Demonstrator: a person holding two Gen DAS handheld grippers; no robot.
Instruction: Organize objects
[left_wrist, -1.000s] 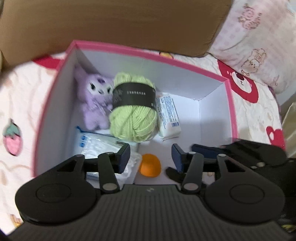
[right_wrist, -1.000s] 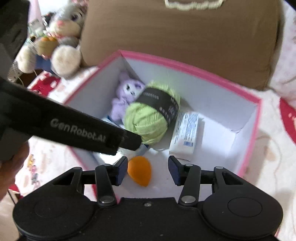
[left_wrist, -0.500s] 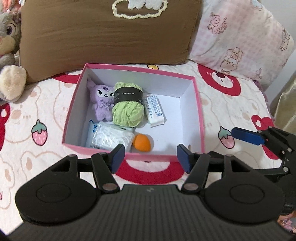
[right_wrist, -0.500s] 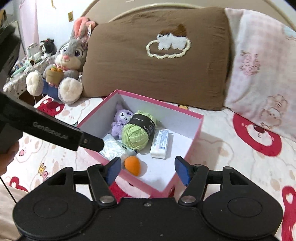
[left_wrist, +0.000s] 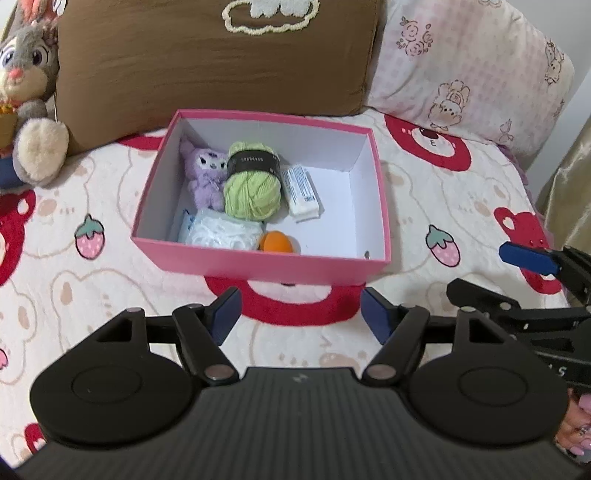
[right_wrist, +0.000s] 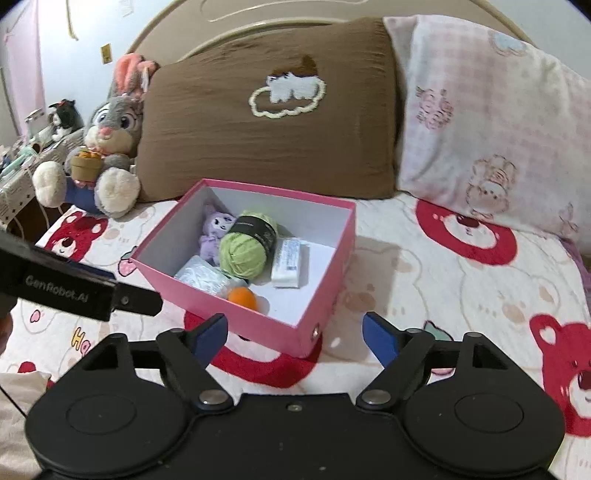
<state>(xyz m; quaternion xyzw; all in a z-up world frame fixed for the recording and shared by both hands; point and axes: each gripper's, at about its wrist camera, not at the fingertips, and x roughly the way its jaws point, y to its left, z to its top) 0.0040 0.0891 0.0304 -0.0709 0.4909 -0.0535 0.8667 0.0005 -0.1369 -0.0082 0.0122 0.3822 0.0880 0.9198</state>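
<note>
- My left tongs (left_wrist: 301, 314) hang above the bed (left_wrist: 92, 314) in front of the pink box (left_wrist: 258, 264); jaws opening, nothing between them.
- My right tongs (right_wrist: 293, 334) sit off the box's near corner, jaws also opening, spread wide and empty.
- Box sits on the bedspread just in front of the brown pillow (left_wrist: 207, 70), well clear of both tongs.
- Inside: purple plush (left_wrist: 205, 175) at back left, green yarn ball (left_wrist: 251, 188) touching it, white packet (left_wrist: 303, 192) just right of the yarn, clear bag (left_wrist: 218, 232) and orange sponge (left_wrist: 275, 242) against the near wall.
- Box's long axis runs left to right across the left view; open top faces up.
- White packet lies flat, long axis running front to back, slightly angled.
- Yarn lies on its side, band end towards the pillow.
- Risk: soft bedding, so a nudge from either tong on the rim could tip or slide the box.
- Risk: the tongs are close together; I judge they could clash if both reach in.
- Right half of the box is bare; contents look settled.
</note>
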